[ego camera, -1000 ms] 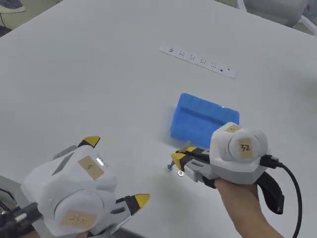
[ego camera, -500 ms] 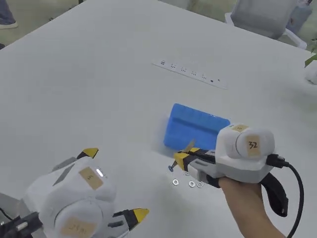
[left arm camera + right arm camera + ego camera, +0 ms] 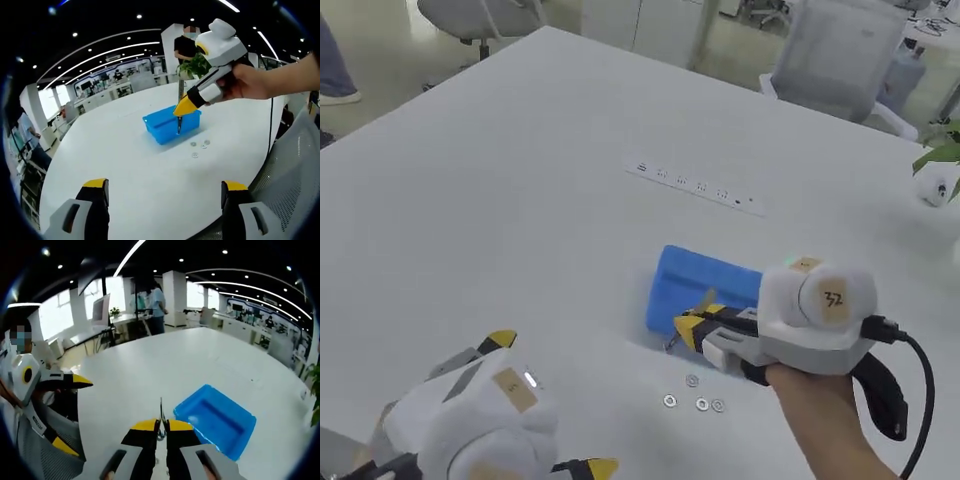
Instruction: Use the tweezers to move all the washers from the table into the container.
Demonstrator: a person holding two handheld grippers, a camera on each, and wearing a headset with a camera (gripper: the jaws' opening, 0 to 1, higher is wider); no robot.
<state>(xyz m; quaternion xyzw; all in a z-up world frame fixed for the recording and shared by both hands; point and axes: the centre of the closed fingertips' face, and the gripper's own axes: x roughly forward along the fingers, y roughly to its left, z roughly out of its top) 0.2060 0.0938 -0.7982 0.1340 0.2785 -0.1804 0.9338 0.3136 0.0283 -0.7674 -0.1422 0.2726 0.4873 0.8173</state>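
Four washers (image 3: 692,380) lie loose on the white table (image 3: 500,200) just beside the blue container (image 3: 705,283), off the side nearest the person. One is closest to that wall, and three sit in a short row a little farther out. The container is a shallow, open, rectangular tray resting flat on the table. The tweezers (image 3: 179,124) hang point-down in front of the container's near wall, between it and the washers. Whether their tips touch the table, or carry a washer, is too small to tell. The right gripper (image 3: 686,326), held in a hand (image 3: 805,390), has its yellow-tipped jaws pressed together on the tweezers' upper end and sits at the container's near edge, above the washers. The left gripper (image 3: 549,403) is well apart from the container, on the person's side and to the left of the washers. Its jaws are spread wide with nothing between them. Beyond the container's far side a white power strip (image 3: 695,187) lies flat on the table, and past the table's far edge stands an office chair (image 3: 835,55).
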